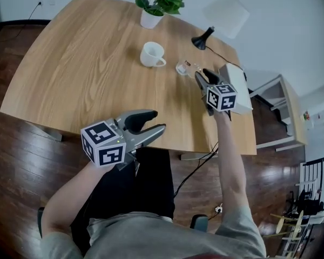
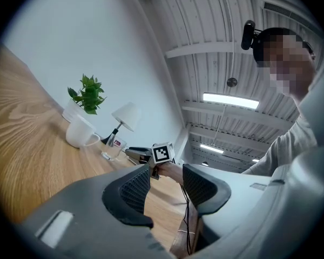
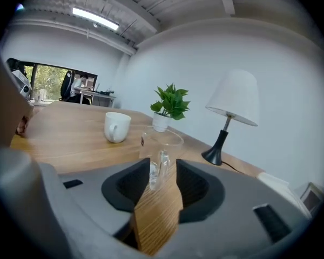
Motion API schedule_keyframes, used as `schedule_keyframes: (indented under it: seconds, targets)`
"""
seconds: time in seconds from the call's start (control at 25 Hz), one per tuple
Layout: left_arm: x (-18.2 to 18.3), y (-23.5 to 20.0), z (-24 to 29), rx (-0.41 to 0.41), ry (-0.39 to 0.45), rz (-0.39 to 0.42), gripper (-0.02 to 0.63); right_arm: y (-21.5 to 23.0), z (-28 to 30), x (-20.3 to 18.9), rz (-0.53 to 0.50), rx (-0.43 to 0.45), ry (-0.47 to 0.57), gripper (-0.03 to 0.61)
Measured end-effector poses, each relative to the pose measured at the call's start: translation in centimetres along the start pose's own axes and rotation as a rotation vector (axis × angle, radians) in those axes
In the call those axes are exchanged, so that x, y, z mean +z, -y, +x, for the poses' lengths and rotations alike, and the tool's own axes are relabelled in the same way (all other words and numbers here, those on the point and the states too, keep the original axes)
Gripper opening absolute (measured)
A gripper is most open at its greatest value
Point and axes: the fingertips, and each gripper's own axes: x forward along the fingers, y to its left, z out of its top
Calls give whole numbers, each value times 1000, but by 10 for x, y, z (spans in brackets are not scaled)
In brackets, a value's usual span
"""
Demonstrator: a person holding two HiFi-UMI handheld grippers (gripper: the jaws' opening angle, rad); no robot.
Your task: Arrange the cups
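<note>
Two cups stand on the desk [image 1: 86,63]: a white mug [image 1: 152,54] and, beside it, a clear glass cup [image 3: 161,143] whose handle [image 3: 160,169] sits untouched between the jaws of the released right hand-held gripper [image 1: 203,75]; the left hand-held gripper [image 1: 155,121] hangs unclenched and empty. Best to centre the handle between the jaws and close gently, as glass likely slips. The small red label [image 3: 143,140] on the glass is too blurred to read.

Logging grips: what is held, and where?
Nothing. The handle of the glass cup stands between the open jaws of the right gripper, unpressed; the left gripper is empty.
</note>
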Motion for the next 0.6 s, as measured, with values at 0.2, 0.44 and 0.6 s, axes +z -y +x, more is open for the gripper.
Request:
schedule_keyframes:
  seconds: [0.2,0.44,0.6]
  targets:
    - [1,-1,0,-1,5,-7,192,-4,19,4,-24,82,-17,105]
    - [1,-2,-1,-3,4,-9,192,-8,10,8,162,138,45,70]
    - [3,-2,-4,-7,4,-11,192,-3,-9,3,260,127,85,67]
